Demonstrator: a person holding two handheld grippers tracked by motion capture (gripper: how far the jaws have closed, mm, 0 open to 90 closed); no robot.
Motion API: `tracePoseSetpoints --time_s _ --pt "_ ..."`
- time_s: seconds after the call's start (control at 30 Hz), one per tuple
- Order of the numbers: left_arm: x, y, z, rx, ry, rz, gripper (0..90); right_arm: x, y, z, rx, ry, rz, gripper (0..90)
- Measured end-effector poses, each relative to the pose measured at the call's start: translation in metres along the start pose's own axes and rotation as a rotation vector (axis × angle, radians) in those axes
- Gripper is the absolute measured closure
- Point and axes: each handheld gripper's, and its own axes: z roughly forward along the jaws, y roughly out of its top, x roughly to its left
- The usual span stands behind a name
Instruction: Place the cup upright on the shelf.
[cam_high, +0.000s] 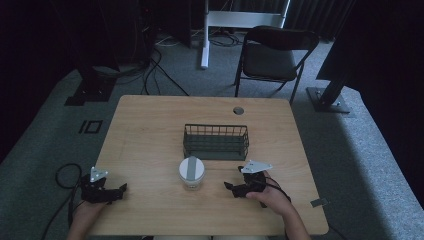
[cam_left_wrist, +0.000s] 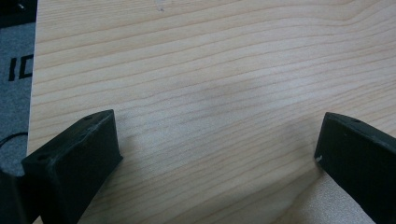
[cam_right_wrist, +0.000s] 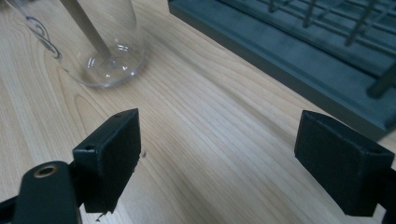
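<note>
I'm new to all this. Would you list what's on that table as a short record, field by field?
Surface: light wooden table with a round hole near its far edge
Centre: clear glass jar with a white lid and grey stripe, upright
Behind jar: dark green wire basket, apart from it
Left gripper: jaws open, over bare wood at the near left
Right gripper: jaws open, pointing toward the jar, not touching it
Beyond table: black folding chair
</note>
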Motion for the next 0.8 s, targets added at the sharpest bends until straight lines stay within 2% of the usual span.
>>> tracePoseSetpoints --time_s 0.43,0.8 --pt "0.0 0.0 0.0 0.0 0.0 0.0 0.1 0.017 0.011 0.011 -0.033 0.065 -0.031 14.5" --pt "0.0 0.0 0.0 0.0 -0.001 0.001 0.1 0.035 0.017 0.025 -0.043 0.127 -0.094 14.5"
